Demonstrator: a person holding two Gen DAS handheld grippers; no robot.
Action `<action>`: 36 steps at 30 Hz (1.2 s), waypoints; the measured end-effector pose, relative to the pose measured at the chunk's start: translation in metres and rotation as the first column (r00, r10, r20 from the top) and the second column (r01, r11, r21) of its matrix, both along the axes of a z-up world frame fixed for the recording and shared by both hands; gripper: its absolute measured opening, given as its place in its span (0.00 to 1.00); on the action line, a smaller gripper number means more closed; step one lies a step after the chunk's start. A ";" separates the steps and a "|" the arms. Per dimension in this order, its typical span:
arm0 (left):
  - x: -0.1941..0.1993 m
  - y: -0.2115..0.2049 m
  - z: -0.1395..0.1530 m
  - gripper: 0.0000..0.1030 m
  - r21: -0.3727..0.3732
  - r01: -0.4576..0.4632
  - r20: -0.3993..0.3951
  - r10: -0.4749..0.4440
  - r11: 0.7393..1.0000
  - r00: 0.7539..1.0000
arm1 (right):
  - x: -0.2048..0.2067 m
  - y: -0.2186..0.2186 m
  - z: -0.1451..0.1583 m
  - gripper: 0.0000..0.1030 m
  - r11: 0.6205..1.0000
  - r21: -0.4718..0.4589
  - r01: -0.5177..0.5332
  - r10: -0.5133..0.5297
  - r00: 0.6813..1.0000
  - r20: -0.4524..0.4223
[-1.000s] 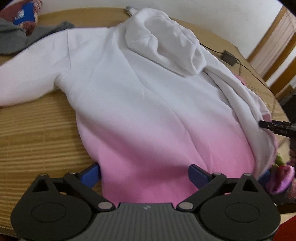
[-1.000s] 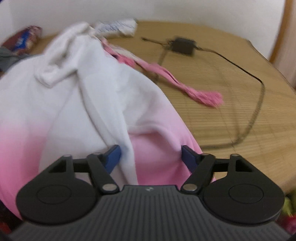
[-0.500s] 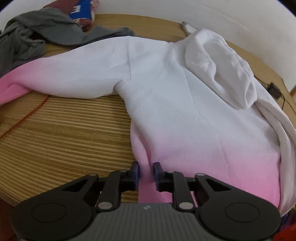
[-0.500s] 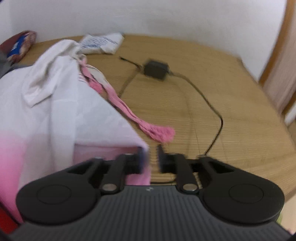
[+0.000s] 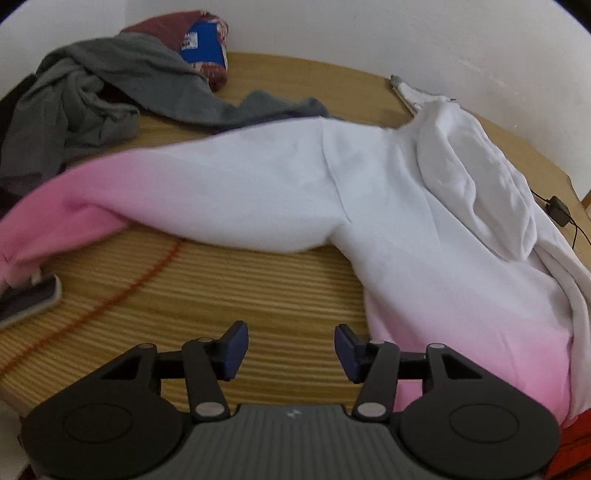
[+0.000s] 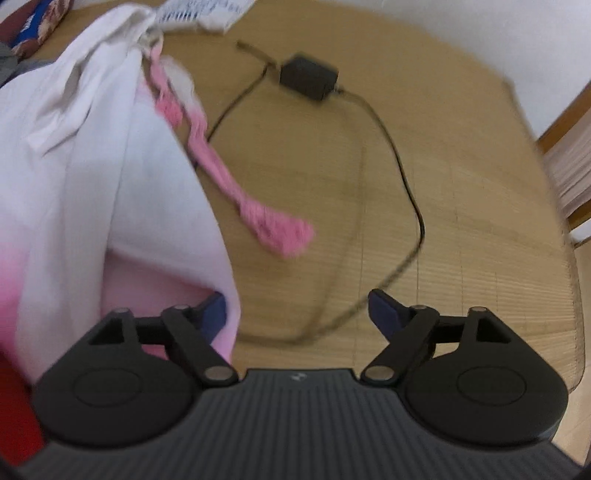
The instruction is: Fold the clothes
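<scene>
A white hoodie fading to pink lies back-up on the bamboo-matted table, hood toward the wall. Its left sleeve stretches out to the left with a pink cuff. My left gripper is open over bare mat, just left of the pink hem, holding nothing. In the right wrist view the hoodie's right side hangs by the left finger; a pink drawstring trails across the mat. My right gripper is open, its left finger touching the fabric edge.
A grey garment and a dark red and blue bundle lie at the back left. A phone rests near the left cuff. A black adapter with its cable lies on the mat to the right, and a white packet at the back.
Both grippers were shut on the hoodie's hem half a second ago and have now opened and let go. The left one moved left, off the fabric; the right one shifted right.
</scene>
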State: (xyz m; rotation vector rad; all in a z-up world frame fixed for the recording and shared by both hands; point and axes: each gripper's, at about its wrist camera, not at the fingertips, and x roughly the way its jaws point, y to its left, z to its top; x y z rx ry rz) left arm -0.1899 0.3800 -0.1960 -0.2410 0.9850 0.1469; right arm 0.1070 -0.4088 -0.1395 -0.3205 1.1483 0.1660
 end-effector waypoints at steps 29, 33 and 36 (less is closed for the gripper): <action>0.107 0.121 -0.065 0.37 -0.635 -0.537 -0.026 0.680 0.555 0.733 | 0.128 0.295 -0.049 0.62 0.947 0.315 -0.065 0.020 0.990 0.142; 0.114 0.122 -0.064 0.20 -0.604 -0.553 -0.018 0.684 0.574 0.729 | 0.133 0.277 -0.034 0.21 0.897 0.442 -0.008 -0.057 0.989 0.134; 0.119 0.126 -0.062 0.15 -0.607 -0.554 -0.014 0.689 0.570 0.724 | 0.123 0.253 0.001 0.20 0.794 0.607 -0.033 -0.109 0.975 0.195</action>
